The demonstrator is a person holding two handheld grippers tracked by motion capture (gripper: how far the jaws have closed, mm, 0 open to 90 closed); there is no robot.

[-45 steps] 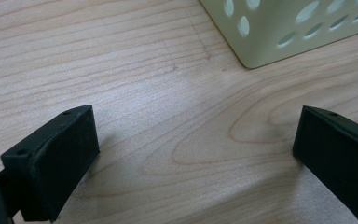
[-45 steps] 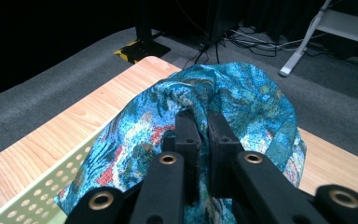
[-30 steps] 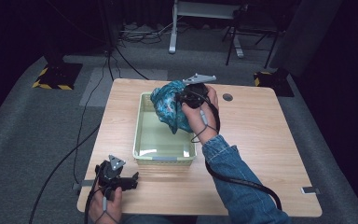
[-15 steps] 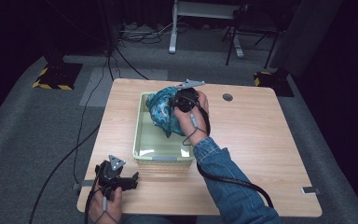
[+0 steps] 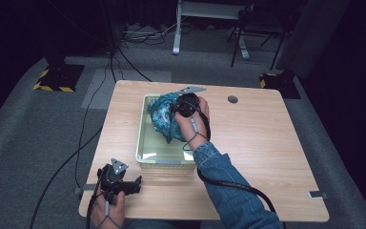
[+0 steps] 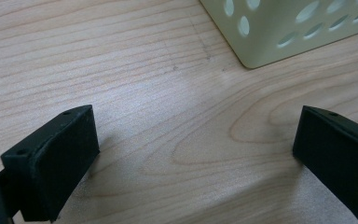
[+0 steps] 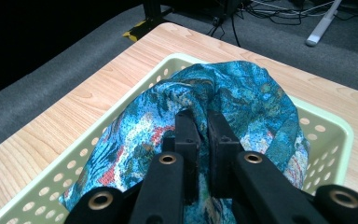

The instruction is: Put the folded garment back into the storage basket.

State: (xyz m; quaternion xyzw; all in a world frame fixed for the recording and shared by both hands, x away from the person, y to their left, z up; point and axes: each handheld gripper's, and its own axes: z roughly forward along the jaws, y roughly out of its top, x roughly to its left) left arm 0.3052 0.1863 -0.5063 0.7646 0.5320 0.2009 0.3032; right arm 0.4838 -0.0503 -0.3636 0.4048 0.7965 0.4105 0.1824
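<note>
We see the right gripper (image 5: 183, 106) over the far end of the basket (image 5: 143, 143), its jaws pinched tight on a fold of the blue patterned cloth (image 5: 162, 117). In the right gripper view, the cloth (image 7: 242, 93) bunches up around and ahead of the jaw tips, and its bulk hangs below them inside the pale green basket (image 7: 328, 135), draping toward the near wall. The basket stands on the wooden table (image 5: 267, 143), left of the middle. Our left gripper (image 5: 124, 186) rests on the table near its front left corner, well apart from the cloth, jaws spread wide with nothing between them; a basket corner (image 6: 279, 32) lies just ahead of it.
</note>
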